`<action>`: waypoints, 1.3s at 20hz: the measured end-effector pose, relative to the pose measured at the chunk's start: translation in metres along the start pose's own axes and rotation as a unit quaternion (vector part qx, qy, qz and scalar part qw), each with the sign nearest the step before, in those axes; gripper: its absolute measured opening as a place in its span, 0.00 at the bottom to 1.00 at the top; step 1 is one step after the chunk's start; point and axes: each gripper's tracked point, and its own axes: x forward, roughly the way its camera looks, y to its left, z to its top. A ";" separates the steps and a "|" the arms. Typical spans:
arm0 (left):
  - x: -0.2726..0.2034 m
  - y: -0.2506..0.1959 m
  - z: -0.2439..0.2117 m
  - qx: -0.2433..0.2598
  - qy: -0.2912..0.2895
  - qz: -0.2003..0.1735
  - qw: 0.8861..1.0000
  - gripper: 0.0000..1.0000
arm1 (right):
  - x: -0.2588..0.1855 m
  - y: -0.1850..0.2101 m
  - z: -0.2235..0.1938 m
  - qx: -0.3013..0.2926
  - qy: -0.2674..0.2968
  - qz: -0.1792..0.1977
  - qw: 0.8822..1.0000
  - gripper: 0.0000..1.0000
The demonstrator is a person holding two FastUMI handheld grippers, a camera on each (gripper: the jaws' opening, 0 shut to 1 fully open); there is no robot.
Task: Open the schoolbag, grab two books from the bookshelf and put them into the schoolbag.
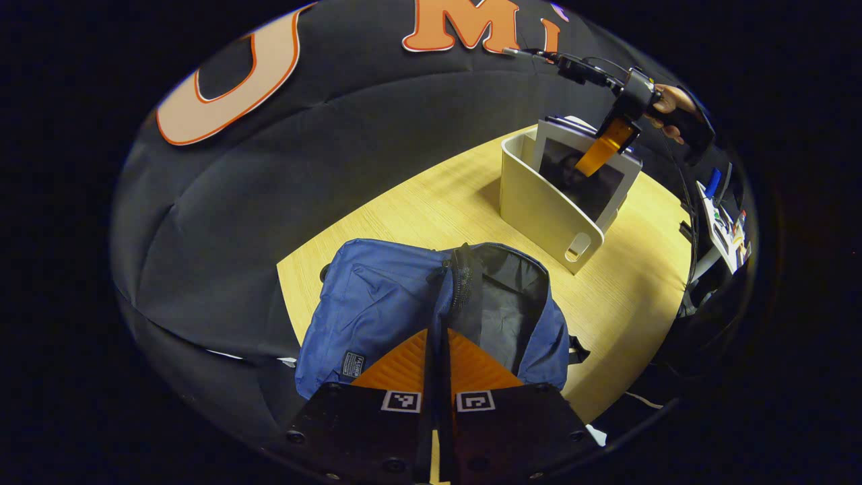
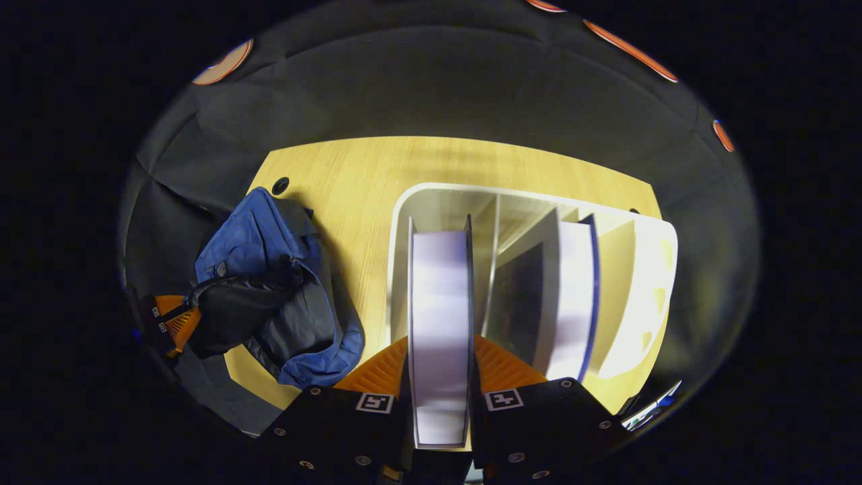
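Matt blue cloth schoolbag (image 1: 377, 303), pale wood-grain table (image 1: 431, 209), smooth plastic bookshelf (image 1: 542, 205).

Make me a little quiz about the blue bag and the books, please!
1. True or false: the schoolbag is zipped shut.
2. What is the right gripper shut on?
A. a book
B. a bag strap
C. nothing
3. Fill in: the left gripper pinches the schoolbag's open ___.

Key:
1. False; its top gapes and the dark lining shows.
2. A; the book stands in the white bookshelf, a finger on each cover.
3. Edge, by the zipper.
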 end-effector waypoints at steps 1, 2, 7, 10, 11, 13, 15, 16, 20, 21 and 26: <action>-0.002 0.000 0.001 0.003 0.005 0.004 1.000 0.05 | -0.008 -0.002 0.001 0.005 -0.011 0.005 1.000 0.34; -0.004 -0.001 0.004 0.008 0.005 0.006 1.000 0.05 | -0.015 -0.005 0.000 0.010 -0.022 0.012 1.000 0.34; -0.021 0.007 0.017 0.036 0.014 0.027 0.999 0.05 | -0.072 -0.009 -0.002 0.025 -0.087 0.053 0.994 0.34; -0.034 0.015 0.030 0.042 0.016 0.040 0.998 0.05 | -0.099 0.001 -0.006 0.033 -0.123 0.087 0.988 0.34; -0.040 0.017 0.032 0.046 0.017 0.044 0.998 0.05 | -0.107 0.003 -0.007 0.034 -0.134 0.092 0.986 0.34; -0.048 0.021 0.038 0.055 0.020 0.053 0.997 0.05 | -0.120 0.003 -0.008 0.032 -0.154 0.099 0.983 0.34; -0.054 0.025 0.043 0.060 0.025 0.062 0.996 0.05 | -0.133 0.012 -0.012 0.036 -0.167 0.123 0.978 0.34; -0.057 0.025 0.045 0.062 0.028 0.064 0.996 0.05 | -0.141 0.017 -0.012 0.038 -0.174 0.135 0.975 0.34; -0.069 0.032 0.056 0.065 0.031 0.077 0.994 0.05 | -0.155 0.050 -0.020 0.052 -0.195 0.189 0.961 0.34; -0.071 0.033 0.058 0.062 0.032 0.079 0.994 0.05 | -0.153 0.064 -0.024 0.062 -0.193 0.209 0.957 0.33; -0.073 0.037 0.062 0.042 0.034 0.088 0.995 0.05 | -0.138 0.107 -0.033 0.145 -0.190 0.271 0.932 0.32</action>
